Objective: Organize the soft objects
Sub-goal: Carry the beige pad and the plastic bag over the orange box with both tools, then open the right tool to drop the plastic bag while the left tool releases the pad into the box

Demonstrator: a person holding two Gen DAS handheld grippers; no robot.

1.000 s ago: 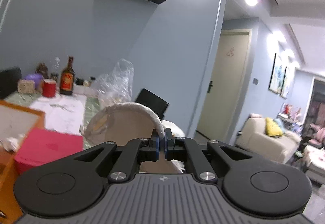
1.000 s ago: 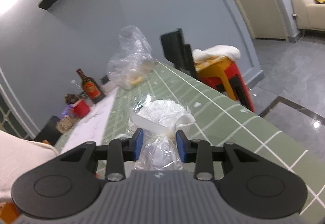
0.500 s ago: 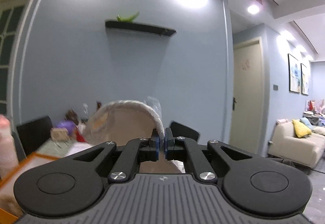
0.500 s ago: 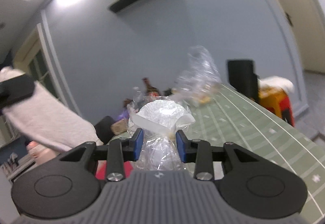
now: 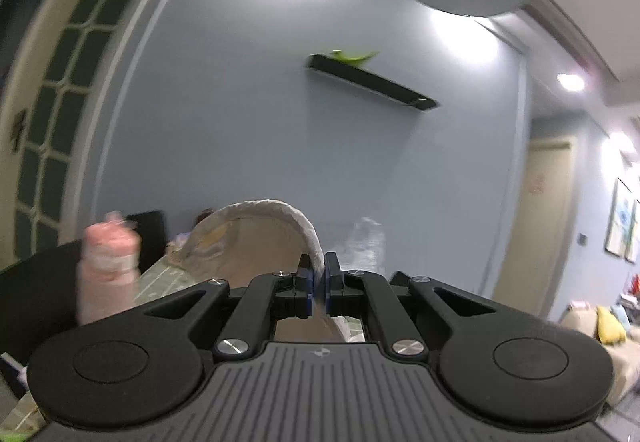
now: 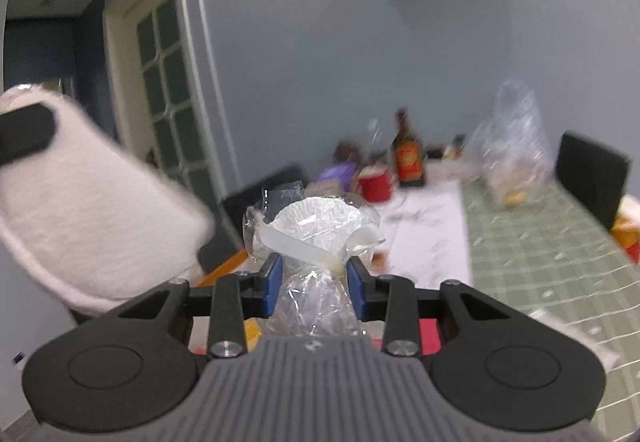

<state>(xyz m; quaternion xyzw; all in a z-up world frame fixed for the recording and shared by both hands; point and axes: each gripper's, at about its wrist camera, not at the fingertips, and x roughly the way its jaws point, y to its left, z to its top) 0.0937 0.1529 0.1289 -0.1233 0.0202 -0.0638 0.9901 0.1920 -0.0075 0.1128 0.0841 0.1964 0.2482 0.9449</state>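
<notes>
In the left wrist view my left gripper (image 5: 319, 282) is shut on the rim of a soft white fleecy item (image 5: 256, 242) with a tan inside, held up in the air in front of the wall. The same fleecy item (image 6: 92, 209) shows at the left of the right wrist view, with a black finger (image 6: 24, 133) of the left gripper on it. My right gripper (image 6: 315, 284) is shut on the neck of a clear plastic bag (image 6: 316, 226) of white paper cups, tied with a white band and held above the table.
A green tiled table (image 6: 540, 254) carries a white sheet (image 6: 428, 238), a brown bottle (image 6: 406, 153), a red cup (image 6: 374, 183) and a big clear bag (image 6: 512, 149). Black chairs (image 6: 592, 173) stand around it. A blurred pink bottle (image 5: 108, 266) stands at the left.
Both grippers have risen and swung to the left with their loads still held. The left view now takes in the glass door and a pink bottle; the right view has rolled level.
</notes>
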